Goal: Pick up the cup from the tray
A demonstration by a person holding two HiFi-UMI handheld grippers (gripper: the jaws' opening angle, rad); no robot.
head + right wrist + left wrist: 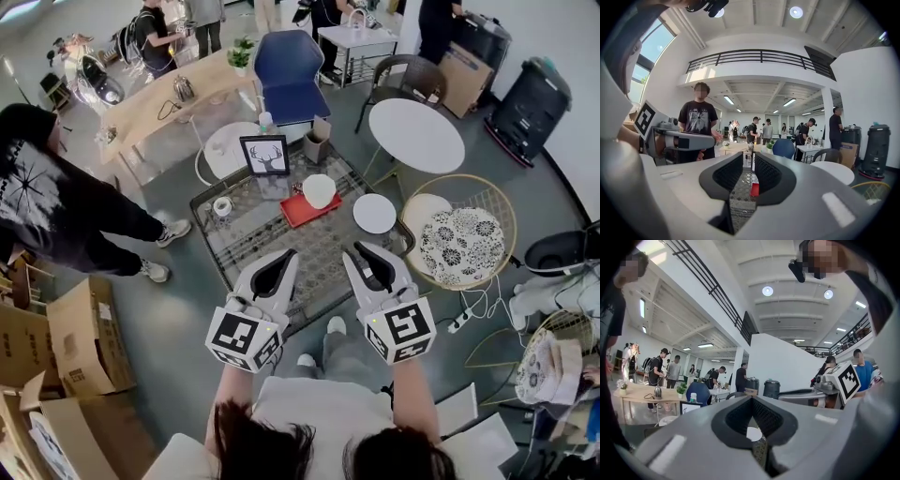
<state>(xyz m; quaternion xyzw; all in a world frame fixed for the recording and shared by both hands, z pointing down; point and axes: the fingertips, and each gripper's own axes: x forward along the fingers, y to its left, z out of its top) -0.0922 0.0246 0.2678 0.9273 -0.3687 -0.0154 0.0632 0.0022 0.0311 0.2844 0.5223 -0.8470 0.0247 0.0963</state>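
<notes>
A white cup [319,190] is seen standing on a red tray [296,215], at the far side of the tray as the head view shows it. The cup is round and plain, with a wide mouth turned upward. No print or pattern can be made out on it. Whether it has a handle cannot be told, because it is small in that view and is seen from above.

The tray is laid on a low worktop [246,236] with a wire mesh surface. Just to the right of the tray a white plate [374,214] is placed, and beyond the tray, to the left, a picture frame [264,156] with a deer drawing is stood up.

Both tools are held on the near side of the tray, well apart from it, and nothing is carried by them. The left tool [287,255] is kept to the near left of the tray, and its jaws are pressed together at the tips. The right tool [360,249] is kept to the near right of the tray. Its jaws are parted by a narrow slot only, and nothing is pinched between them.

In the right gripper view the cup is hidden by the jaws. Only a strip of mesh and a small red piece of the tray are shown through the slot. In the left gripper view a white round patch is seen low between the jaws. It is possibly the cup, but it could also be the plate. The near edge of the worktop is covered in the head view by the two tools.
</notes>
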